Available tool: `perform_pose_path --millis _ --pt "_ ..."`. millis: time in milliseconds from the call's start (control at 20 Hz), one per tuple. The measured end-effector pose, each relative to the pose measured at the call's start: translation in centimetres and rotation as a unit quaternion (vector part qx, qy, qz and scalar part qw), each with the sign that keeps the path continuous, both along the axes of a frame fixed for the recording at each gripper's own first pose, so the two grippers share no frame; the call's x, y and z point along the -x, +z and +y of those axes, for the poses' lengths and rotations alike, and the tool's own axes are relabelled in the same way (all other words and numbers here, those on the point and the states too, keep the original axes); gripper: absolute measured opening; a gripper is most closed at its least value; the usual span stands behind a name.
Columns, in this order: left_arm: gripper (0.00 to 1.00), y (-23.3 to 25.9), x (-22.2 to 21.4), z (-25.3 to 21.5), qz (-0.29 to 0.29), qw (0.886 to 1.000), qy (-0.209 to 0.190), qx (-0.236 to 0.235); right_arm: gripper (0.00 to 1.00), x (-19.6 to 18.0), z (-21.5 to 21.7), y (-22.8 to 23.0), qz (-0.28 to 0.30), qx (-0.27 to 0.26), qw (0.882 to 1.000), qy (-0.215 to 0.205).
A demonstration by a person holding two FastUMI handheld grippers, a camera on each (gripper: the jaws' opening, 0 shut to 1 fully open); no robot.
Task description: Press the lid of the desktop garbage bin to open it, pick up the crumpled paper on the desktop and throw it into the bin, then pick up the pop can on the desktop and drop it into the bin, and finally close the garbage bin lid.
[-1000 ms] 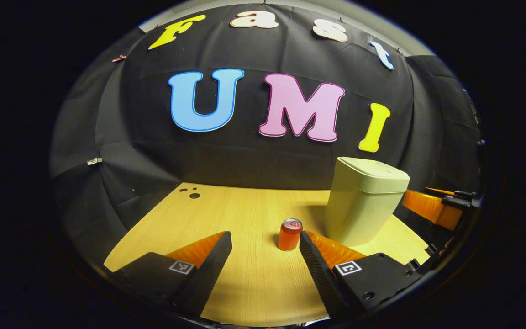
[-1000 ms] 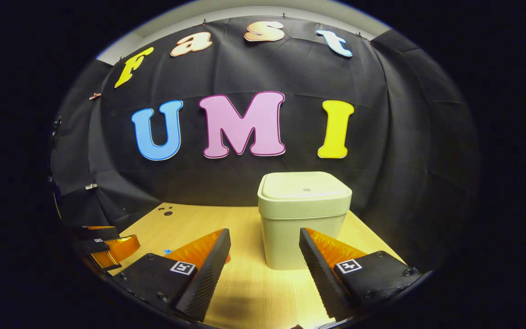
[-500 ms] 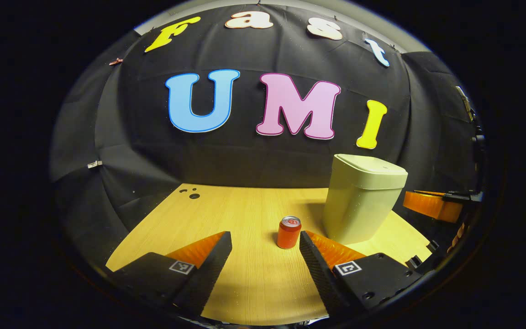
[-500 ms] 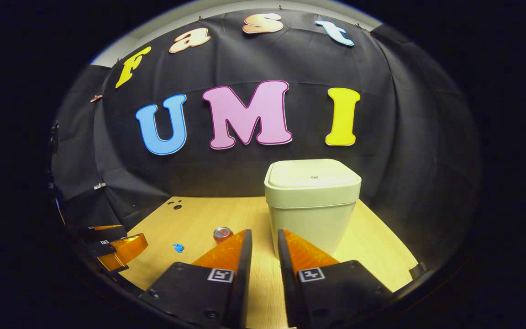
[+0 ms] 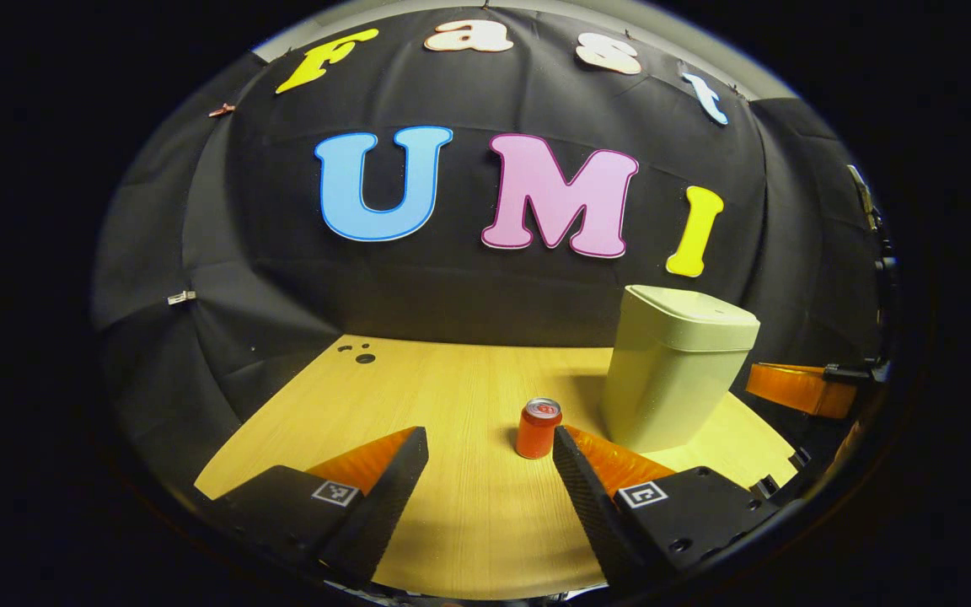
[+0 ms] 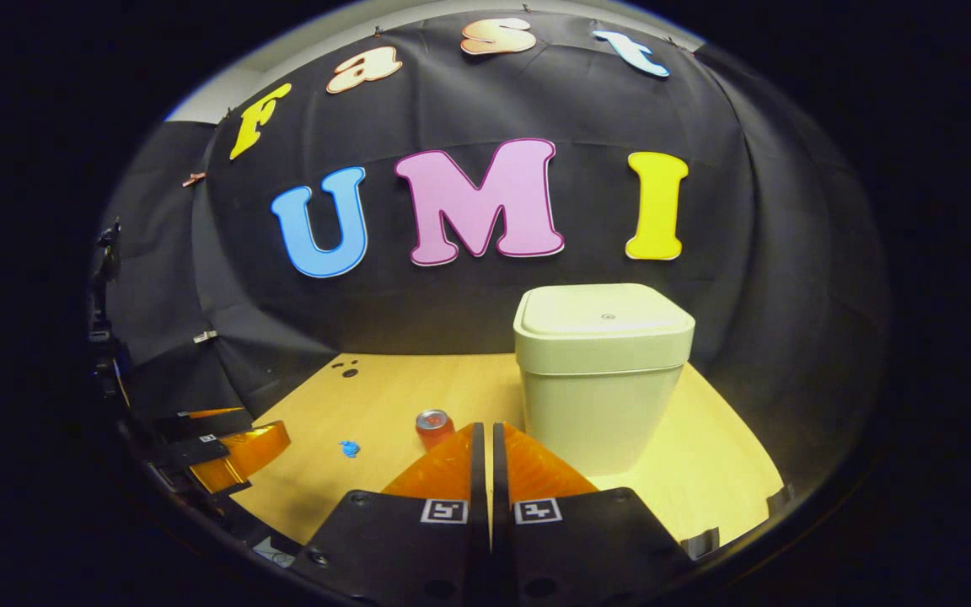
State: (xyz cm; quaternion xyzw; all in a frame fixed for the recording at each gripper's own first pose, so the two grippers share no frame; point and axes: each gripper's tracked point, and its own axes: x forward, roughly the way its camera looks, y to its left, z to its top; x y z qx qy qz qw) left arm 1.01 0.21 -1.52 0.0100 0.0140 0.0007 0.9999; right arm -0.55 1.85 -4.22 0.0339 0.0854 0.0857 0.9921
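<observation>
A boxy, smooth pale-green bin (image 6: 602, 379), lid down, stands on the wood-grain counter (image 6: 367, 396); a cylindrical orange pop can (image 5: 538, 428) stands left of it. The right gripper (image 6: 485, 447) has clenched empty (it gaped a second ago). The left gripper (image 5: 490, 459) stays released before the can. Black cloth drapes behind.

I see my left gripper (image 5: 490, 455) spread wide above the wooden desktop (image 5: 452, 396). The orange pop can (image 5: 538, 428) stands upright just left of the pale garbage bin (image 5: 675, 371), whose lid (image 5: 696, 308) is down.
</observation>
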Motion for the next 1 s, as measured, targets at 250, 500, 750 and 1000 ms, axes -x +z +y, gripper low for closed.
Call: perform_pose_path --millis 250,500,750,1000 --pt "0.95 -0.2 -0.1 0.0 0.005 1.000 0.000 -0.003 0.05 -0.4 -0.5 0.2 0.010 -0.011 1.000 0.008" --pt "0.96 -0.2 -0.2 0.0 0.006 1.000 0.005 0.002 0.05 -1.3 -1.5 1.9 -0.005 -0.009 1.000 0.005" --pt "0.96 -0.4 -0.4 0.1 0.007 1.000 0.014 0.004 0.05 -4.1 -3.8 6.0 -0.052 0.011 0.999 -0.009" --pt "0.96 -0.6 -0.8 0.2 0.012 1.000 0.025 0.007 0.05 -8.0 -7.3 9.9 -0.092 0.027 0.995 -0.038"
